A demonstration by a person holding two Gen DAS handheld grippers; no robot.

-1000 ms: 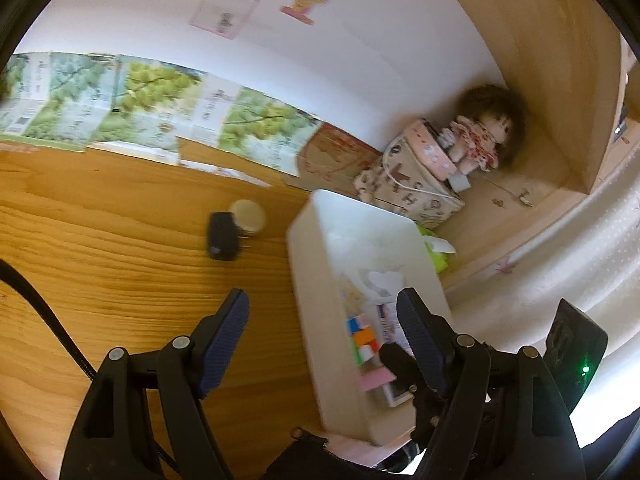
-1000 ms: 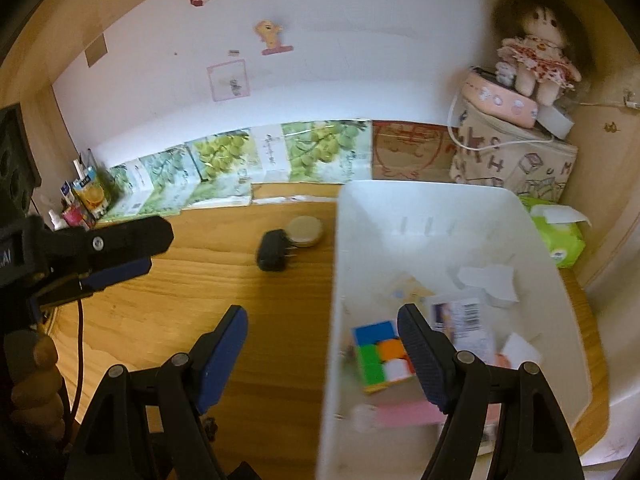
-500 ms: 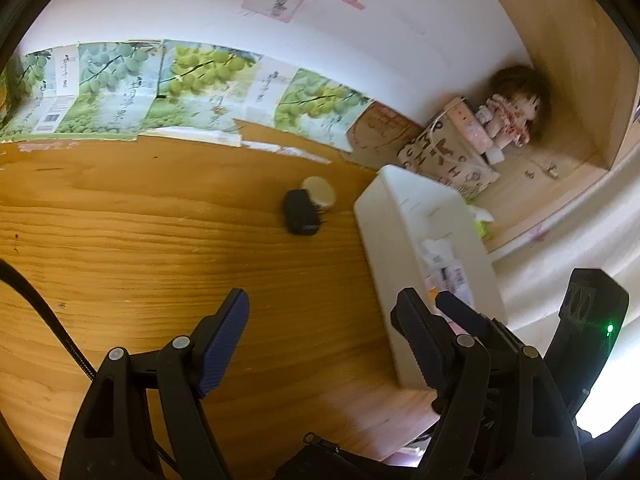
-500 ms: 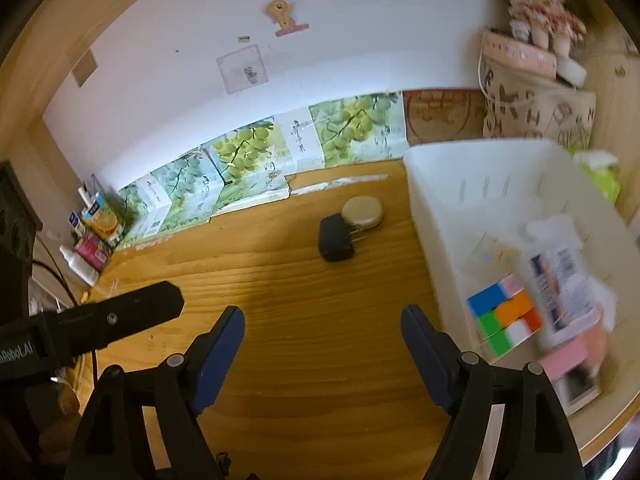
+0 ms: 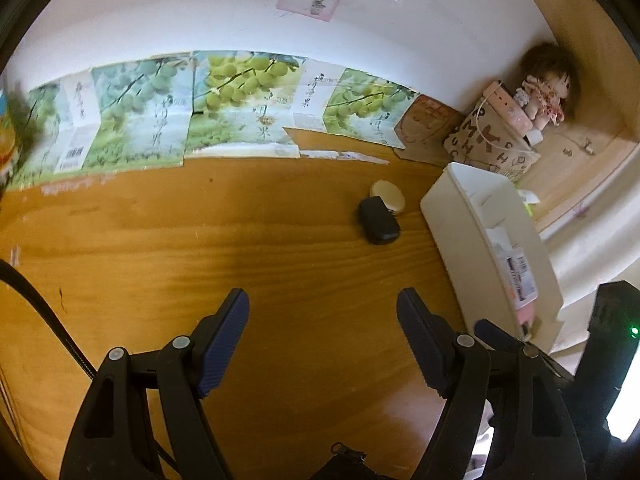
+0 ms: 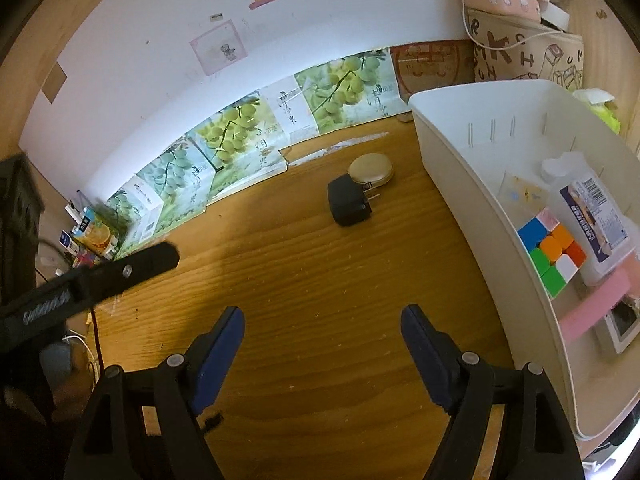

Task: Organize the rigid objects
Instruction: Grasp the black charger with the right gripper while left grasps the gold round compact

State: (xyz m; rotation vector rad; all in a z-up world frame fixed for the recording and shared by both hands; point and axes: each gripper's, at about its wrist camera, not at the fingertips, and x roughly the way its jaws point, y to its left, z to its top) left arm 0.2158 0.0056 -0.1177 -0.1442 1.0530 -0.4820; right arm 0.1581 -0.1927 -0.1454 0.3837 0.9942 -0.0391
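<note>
A black plug adapter [image 5: 378, 220] [image 6: 349, 205] lies on the wooden desk [image 5: 200, 248] [image 6: 320, 280], touching a round beige case [image 5: 387, 196] [image 6: 370, 168] behind it. To their right stands a white bin [image 5: 460, 220] [image 6: 460, 168] holding a colour cube [image 6: 552, 254], a white bottle [image 6: 592, 216] and a pink box [image 6: 596, 308]. My left gripper [image 5: 323, 336] is open and empty, well short of the adapter. My right gripper [image 6: 322, 344] is open and empty too, over bare desk left of the bin.
Grape-printed cartons [image 5: 224, 100] [image 6: 240, 132] line the back wall. A lettered bag [image 5: 488, 144] [image 6: 528, 52] with a doll [image 5: 544, 96] on top sits behind the bin. Small bottles and a juice carton [image 6: 94, 236] crowd the far left. The left tool's body [image 6: 80, 284] crosses the right wrist view.
Both grippers have swung left, away from the bin. The bin slid to the right of both views and the adapter and case came nearer the centre. Both stay open.
</note>
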